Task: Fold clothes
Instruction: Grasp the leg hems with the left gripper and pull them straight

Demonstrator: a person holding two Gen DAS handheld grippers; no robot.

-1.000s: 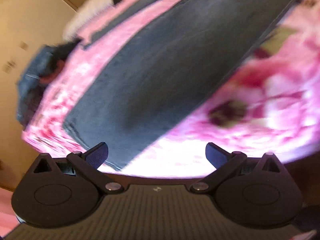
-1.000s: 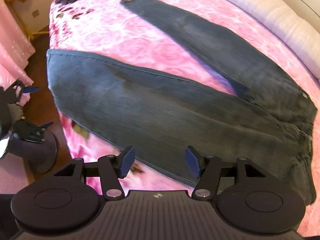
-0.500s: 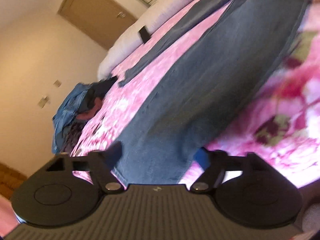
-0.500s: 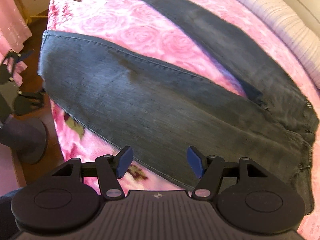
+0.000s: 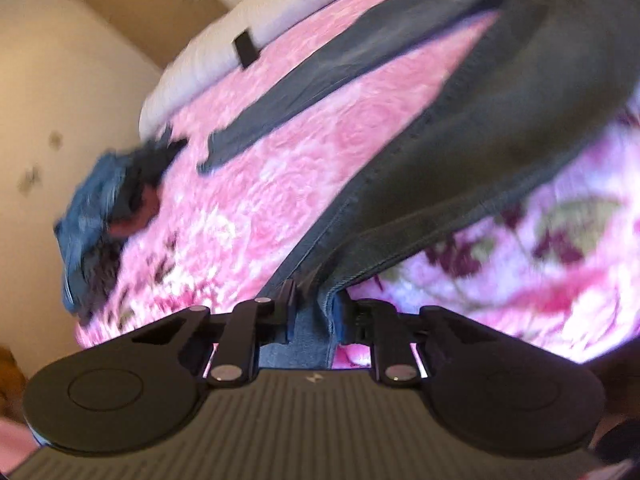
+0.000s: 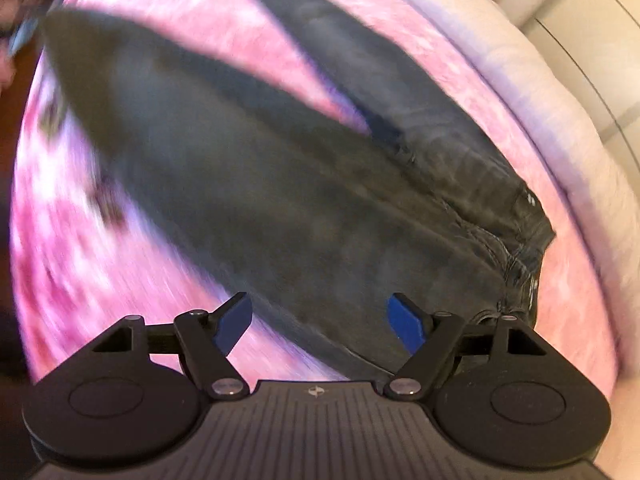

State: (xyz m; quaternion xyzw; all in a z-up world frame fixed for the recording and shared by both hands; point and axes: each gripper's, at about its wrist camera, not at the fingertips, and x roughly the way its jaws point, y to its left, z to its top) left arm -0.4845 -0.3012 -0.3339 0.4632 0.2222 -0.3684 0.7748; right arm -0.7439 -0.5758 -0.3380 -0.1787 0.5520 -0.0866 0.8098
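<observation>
Dark grey jeans lie spread on a pink floral bedspread, legs apart, waistband at the right. My left gripper is shut on the hem of the near leg, with denim bunched between its jaws. The far leg lies flat beyond it. My right gripper is open and empty, hovering over the near leg's edge close to the waistband.
A pile of blue and dark clothes sits at the bed's far corner. A white pillow roll with a small black object runs along the far side. The bed's edge drops off at the left in the right wrist view.
My left gripper closed on the hem of the near jeans leg. My right gripper moved along the near leg toward the waistband, still open.
</observation>
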